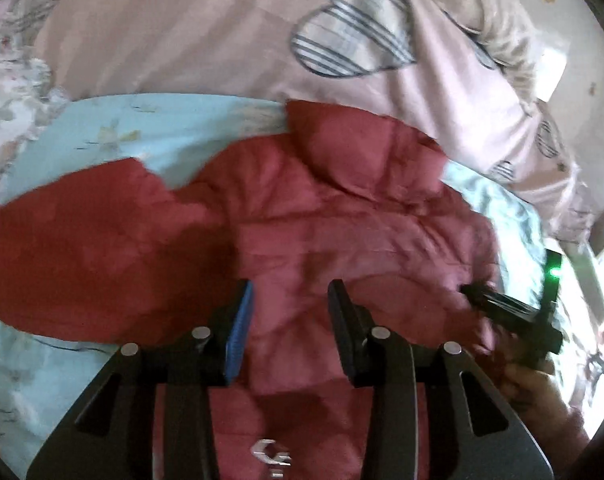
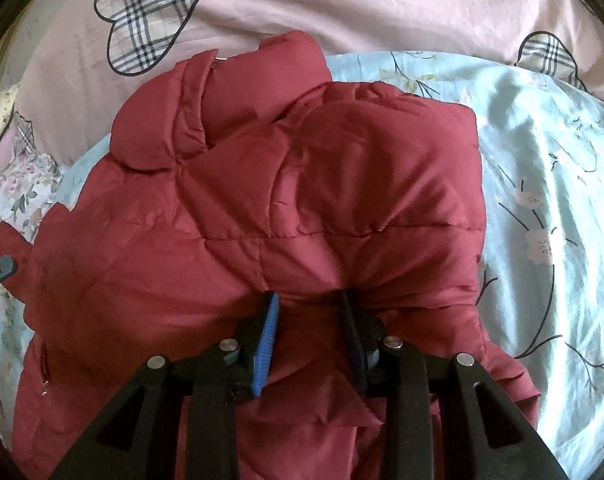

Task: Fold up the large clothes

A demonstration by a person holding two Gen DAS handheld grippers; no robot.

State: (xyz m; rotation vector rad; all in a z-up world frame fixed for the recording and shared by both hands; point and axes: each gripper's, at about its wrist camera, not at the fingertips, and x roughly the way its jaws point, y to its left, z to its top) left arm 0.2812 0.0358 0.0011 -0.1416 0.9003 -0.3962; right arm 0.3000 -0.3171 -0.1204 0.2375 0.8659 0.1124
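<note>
1. Red quilted puffer jacket (image 2: pixel 262 208): lies spread on the bed, over a light blue floral sheet (image 2: pixel 542 184); its collar (image 2: pixel 206 92) points away from the person, toward a pink duvet with plaid hearts (image 2: pixel 342 4). The long axis runs from the near hem to the far collar.
2. Right side panel: already turned inward over the body, judging by the rounded folded edge on the right.
3. Left sleeve (image 1: pixel 62 240): stretches out flat to the left, apparently not yet folded.
4. Right gripper (image 2: pixel 310 336): fingers parted, with a bunched ridge of jacket fabric between them; whether the pads pinch it firmly cannot be told.
5. Left gripper (image 1: pixel 290 332): fingers open, holding nothing, poised above the jacket's middle; this view is motion-blurred.
6. Key relation: the outstretched sleeve lies to the left of the left gripper's fingers, well away from the right gripper, so the left hand is the nearer one for bringing it across.
</note>
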